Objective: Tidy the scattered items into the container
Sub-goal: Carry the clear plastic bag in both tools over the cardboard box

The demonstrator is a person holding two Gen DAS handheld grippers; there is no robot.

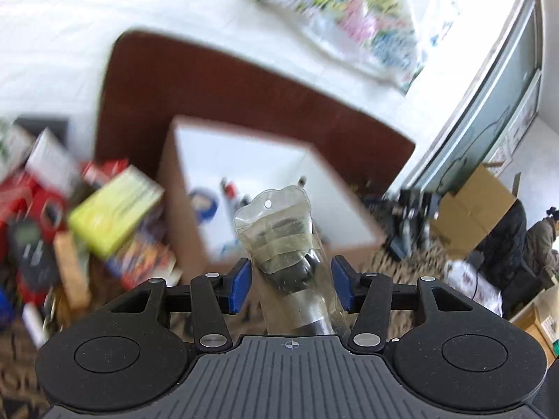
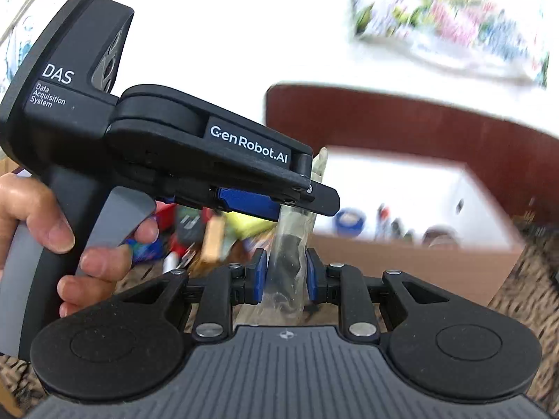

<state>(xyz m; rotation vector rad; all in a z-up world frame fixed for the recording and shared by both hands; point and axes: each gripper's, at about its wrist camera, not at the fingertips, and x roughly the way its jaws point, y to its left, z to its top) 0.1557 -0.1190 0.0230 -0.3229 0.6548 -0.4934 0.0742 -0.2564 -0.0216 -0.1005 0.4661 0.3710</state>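
**Clear packet held between two grippers, short of the box**

Nearest us in the right wrist view, the right gripper (image 2: 283,272) has its blue pads pressed against the lower part of a clear plastic packet with a dark, cylindrical object inside (image 2: 288,244); we read this gripper as clamped on it. Above and to its left, the left gripper (image 2: 279,206) reaches in from the side, gripped by the person's hand (image 2: 52,230), its blue pad lying against the upper part of the same packet.

In the left wrist view the packet (image 1: 279,241) stands upright between the left gripper (image 1: 290,286) fingers, its hang-hole end pointing away from us. A gap shows between the packet and the right-hand pad, and the left-hand pad sits at most just beside it, so we judge this gripper to be apart, not gripping.

We take the step to be a handover or carry: the packet is lifted clear of the patterned carpet (image 2: 531,279) and not yet in the container. The white-lined cardboard box (image 1: 265,181) lies ahead of both tools, beyond the packet, with a blue tape roll (image 2: 349,221) and other small items already inside. The remaining clutter, including a yellow-green carton (image 1: 115,206), lies ahead and to the left of the left gripper.

Next, we judge, the right gripper needs to carry the packet forward over the box's near wall and release it, with the left gripper drawn clear first.
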